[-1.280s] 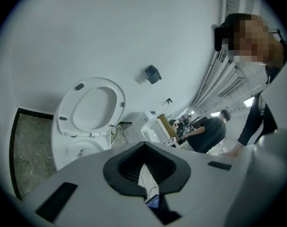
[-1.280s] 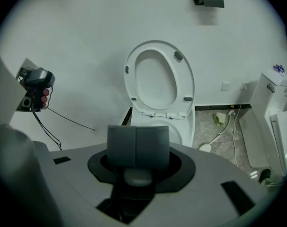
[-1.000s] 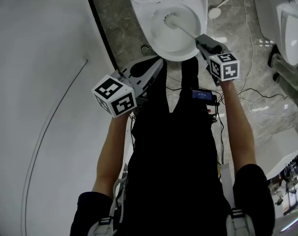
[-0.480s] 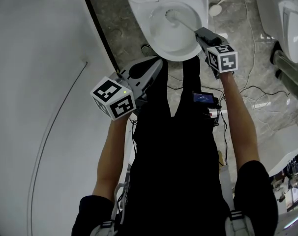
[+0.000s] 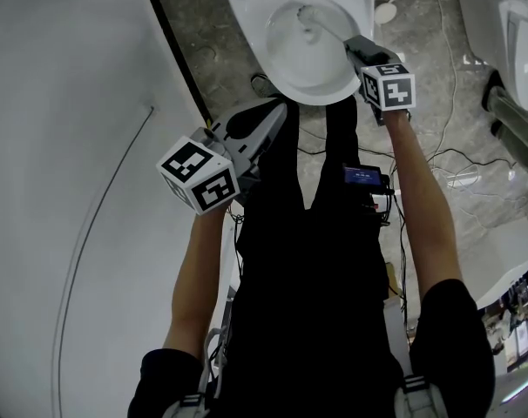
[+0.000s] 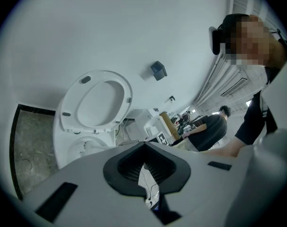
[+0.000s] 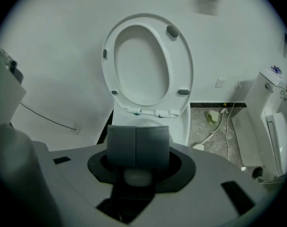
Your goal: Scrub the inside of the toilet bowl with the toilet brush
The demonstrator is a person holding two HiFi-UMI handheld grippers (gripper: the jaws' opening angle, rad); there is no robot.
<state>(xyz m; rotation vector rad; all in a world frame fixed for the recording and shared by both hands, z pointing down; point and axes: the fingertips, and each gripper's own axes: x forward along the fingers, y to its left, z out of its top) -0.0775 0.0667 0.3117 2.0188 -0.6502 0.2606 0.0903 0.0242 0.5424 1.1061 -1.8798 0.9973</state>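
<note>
Your right gripper [image 5: 358, 52] is clamped on the handle of the toilet brush [image 5: 311, 26]. In the right gripper view its pads sit pressed together, with the rounded butt of the handle just below them. The handle slants from the right rim down into the toilet bowl [image 5: 327, 96], and the bristle head is low inside, toward the far wall beneath the raised seat [image 7: 141, 65].

Over the last second you have pushed that gripper farther out, up to the bowl's right edge. The head has swept from the left of the basin across to the far middle. That reads as a working stroke, so the scrub is under way, not just starting. It also suggests the near wall and the right side, closest to your gripper, still need a pass, which probably means drawing the handle back and tilting the head toward you.

Your left gripper [image 5: 277, 118] has barely shifted. It hangs on the near left, well apart from the bowl, with its jaws drawn in to a thin slit and nothing between them.
</note>
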